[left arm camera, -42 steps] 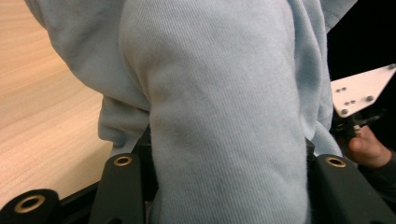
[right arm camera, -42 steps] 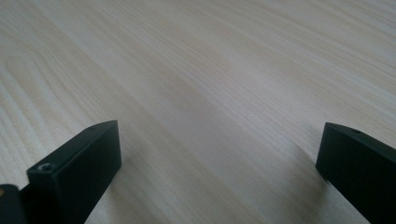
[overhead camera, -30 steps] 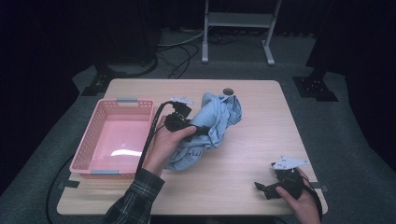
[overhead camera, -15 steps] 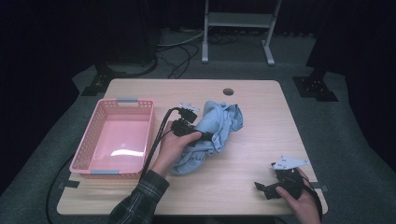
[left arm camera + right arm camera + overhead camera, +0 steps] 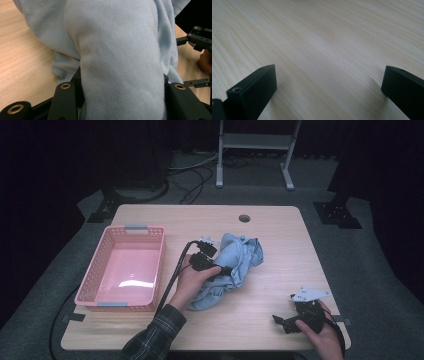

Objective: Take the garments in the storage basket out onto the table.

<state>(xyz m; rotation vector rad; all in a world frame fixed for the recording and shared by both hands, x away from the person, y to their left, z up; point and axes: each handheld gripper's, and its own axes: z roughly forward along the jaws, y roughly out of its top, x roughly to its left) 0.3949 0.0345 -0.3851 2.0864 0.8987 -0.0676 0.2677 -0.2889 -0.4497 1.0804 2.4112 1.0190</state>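
We note L gripper (image 5: 226,270) clamped on a fold of the light-blue garment (image 5: 235,260), bunched mid-desk (image 5: 280,235) just right of the pink basket (image 5: 150,232), its likely drop; R gripper (image 5: 284,322) open, empty, well right of the basket.

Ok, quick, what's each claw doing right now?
Left claw: closed on the light blue cloth.
Right claw: open, holding nothing, low over the bare table.

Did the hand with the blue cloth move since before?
Yes. The left gripper, shut on the blue cloth, slid toward the person's edge of the table, away from its round hole.
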